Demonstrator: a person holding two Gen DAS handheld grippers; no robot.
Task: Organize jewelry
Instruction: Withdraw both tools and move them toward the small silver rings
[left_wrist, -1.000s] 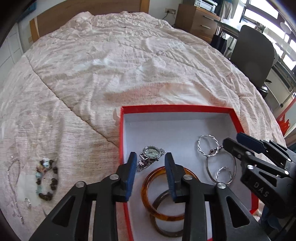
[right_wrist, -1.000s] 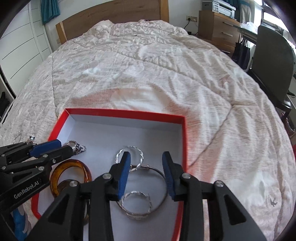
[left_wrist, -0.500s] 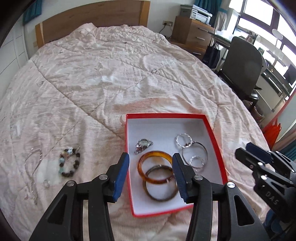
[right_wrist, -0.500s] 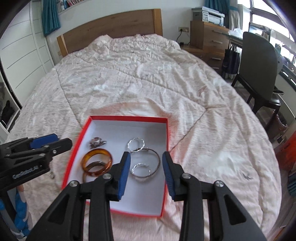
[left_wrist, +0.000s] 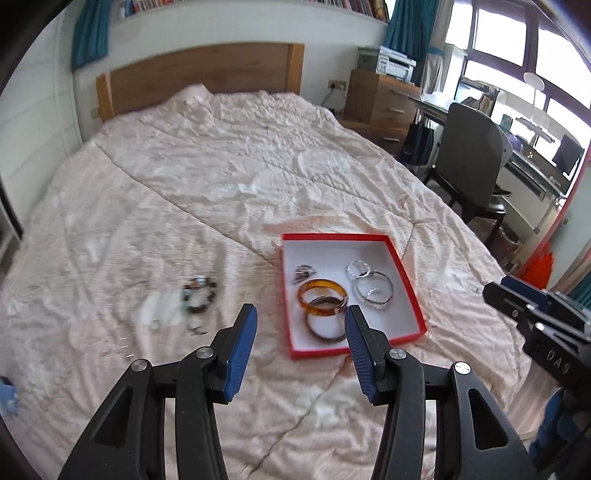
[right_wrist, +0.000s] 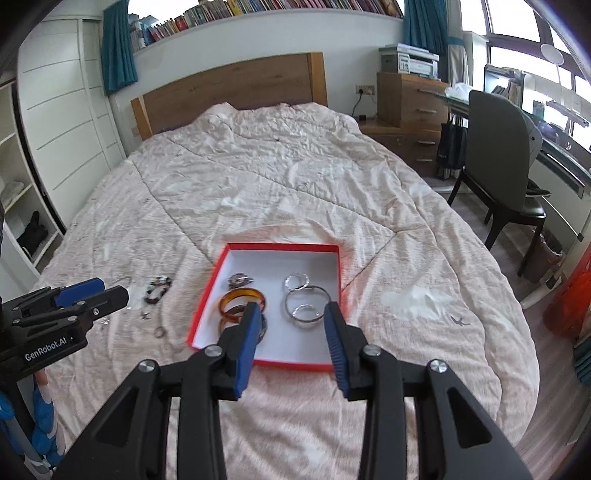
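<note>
— Rumpled across the bed (left_wrist: 229, 177), the pink quilt is carrying everything. On your left, the beaded bracelet (left_wrist: 199, 293) and small loose pieces (left_wrist: 195, 328) are lying outside the red box (left_wrist: 413, 295).

— And the fingers?

— Your left gripper (left_wrist: 299, 347) is hanging empty, its fingers apart after just opening further. In the box, the amber bangle (right_wrist: 242, 299) is overlapping a darker one, with silver hoops (right_wrist: 304, 295) beside them. Your right gripper (right_wrist: 291, 339) is hovering with fingers apart, nothing between them.

— Next?

— Probably the bracelet: you'd be wise approaching low and pinching the beads, not the quilt.
</note>
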